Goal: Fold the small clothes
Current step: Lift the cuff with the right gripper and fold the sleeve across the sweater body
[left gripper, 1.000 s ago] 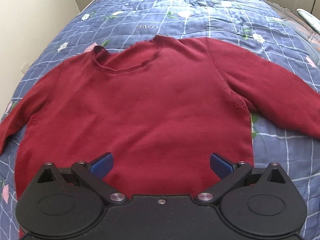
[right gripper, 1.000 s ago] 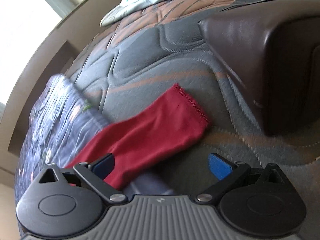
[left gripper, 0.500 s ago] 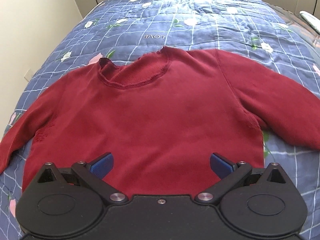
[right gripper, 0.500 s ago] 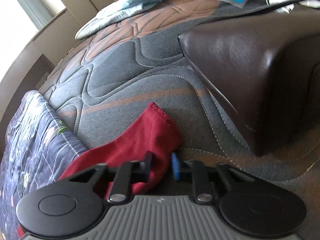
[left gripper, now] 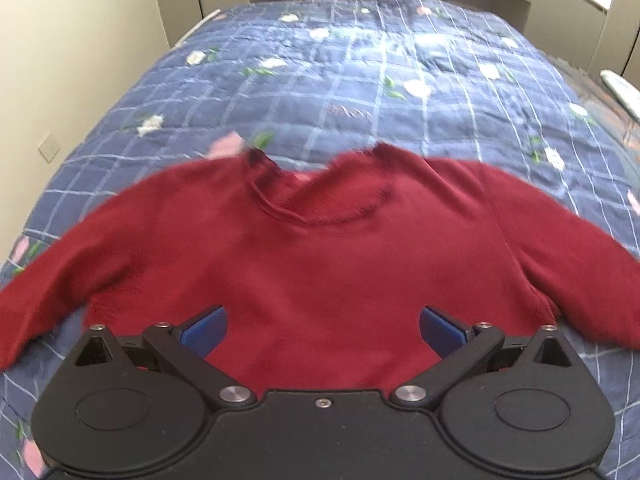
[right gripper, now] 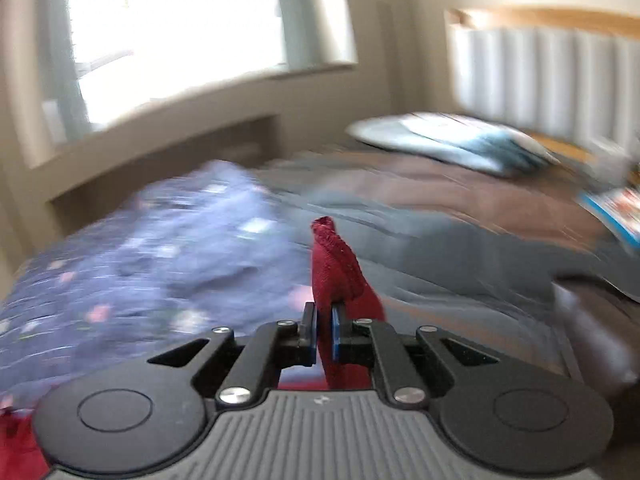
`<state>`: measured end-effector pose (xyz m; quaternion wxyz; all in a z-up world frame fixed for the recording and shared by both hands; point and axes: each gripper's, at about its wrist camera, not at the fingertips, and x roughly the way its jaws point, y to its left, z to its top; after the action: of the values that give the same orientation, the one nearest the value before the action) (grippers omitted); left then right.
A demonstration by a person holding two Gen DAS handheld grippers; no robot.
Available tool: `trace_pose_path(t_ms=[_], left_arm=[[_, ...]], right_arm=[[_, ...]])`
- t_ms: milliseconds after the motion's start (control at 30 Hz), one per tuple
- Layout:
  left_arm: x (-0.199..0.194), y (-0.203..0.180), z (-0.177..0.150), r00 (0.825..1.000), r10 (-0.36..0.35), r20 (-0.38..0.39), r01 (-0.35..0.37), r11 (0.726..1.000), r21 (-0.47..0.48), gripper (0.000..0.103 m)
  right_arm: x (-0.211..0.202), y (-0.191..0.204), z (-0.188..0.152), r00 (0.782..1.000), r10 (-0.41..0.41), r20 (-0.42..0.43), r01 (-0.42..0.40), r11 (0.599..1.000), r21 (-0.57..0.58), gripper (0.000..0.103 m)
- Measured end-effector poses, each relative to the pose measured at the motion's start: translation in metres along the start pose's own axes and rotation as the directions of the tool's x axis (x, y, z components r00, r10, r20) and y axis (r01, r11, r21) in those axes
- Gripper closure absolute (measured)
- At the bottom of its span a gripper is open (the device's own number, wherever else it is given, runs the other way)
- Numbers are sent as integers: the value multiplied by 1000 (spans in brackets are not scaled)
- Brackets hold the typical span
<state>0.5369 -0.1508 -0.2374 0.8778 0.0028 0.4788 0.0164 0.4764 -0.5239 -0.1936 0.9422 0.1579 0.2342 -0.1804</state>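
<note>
A dark red sweater (left gripper: 320, 264) lies flat, front up, on a blue quilt (left gripper: 360, 80), collar away from me and sleeves spread out to both sides. My left gripper (left gripper: 322, 330) is open and empty, hovering over the sweater's lower body. My right gripper (right gripper: 323, 330) is shut on the cuff end of the sweater's right sleeve (right gripper: 334, 264) and holds it lifted, so the cuff stands up between the fingers. The right wrist view is blurred by motion.
The blue floral quilt (right gripper: 140, 260) covers the left part of the bed; a grey-brown quilted cover (right gripper: 460, 216) lies beside it. A pale blue pillow (right gripper: 452, 142) rests at the far side. A dark brown leather piece (right gripper: 592, 336) stands at right. Walls flank the bed.
My right gripper closed on the sleeve cuff and has lifted it off the bed, swinging upward. My left gripper has drawn back, so the sweater sits lower in its view.
</note>
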Motion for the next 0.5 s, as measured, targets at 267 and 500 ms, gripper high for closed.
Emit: trace_pose_path(t_ms=[267, 500], left_arm=[[-12, 79, 27, 998, 27, 57, -23, 998, -64, 1], [-10, 144, 34, 994, 74, 78, -61, 986, -156, 1]], right_arm=[[-4, 163, -5, 946, 321, -44, -323, 922, -212, 95], [-2, 261, -74, 886, 429, -176, -464, 810, -358, 95]])
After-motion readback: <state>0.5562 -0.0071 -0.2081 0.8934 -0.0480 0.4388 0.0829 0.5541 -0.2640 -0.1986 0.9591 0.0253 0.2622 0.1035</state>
